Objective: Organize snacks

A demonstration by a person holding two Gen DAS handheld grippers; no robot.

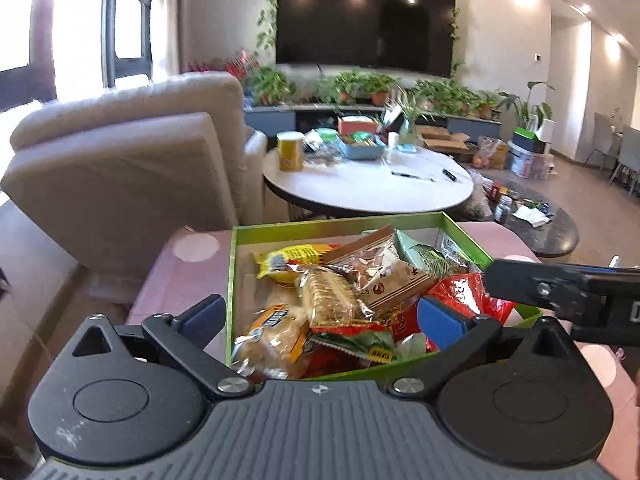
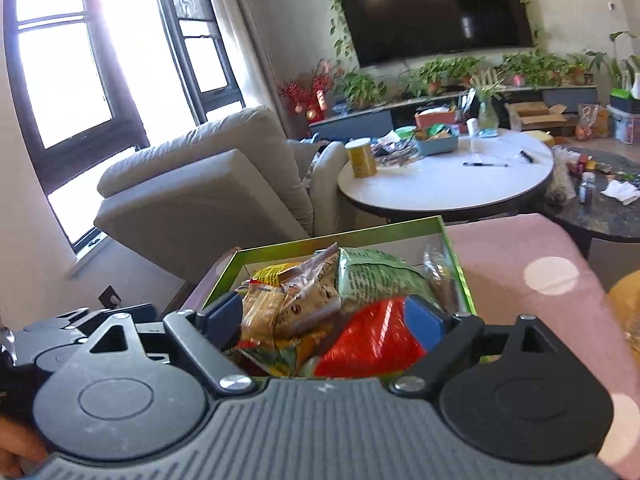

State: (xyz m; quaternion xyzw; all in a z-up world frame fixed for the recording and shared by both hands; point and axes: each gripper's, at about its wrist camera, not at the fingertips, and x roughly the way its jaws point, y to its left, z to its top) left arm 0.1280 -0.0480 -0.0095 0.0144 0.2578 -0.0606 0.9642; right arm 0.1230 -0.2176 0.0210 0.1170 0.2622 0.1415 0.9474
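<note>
Green shallow cardboard box (image 1: 236,280), heaped with crinkly snack packets (image 1: 328,296), sits mid pink spotted bench (image 1: 188,276). Left tongs (image 1: 320,316) and right tongs (image 2: 328,316) both spread wide, empty, poised at its near edge, likely choosing.

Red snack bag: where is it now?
In the green box, at its near right corner beside the brown cookie packet: red snack bag, between the open right gripper fingers.
</note>
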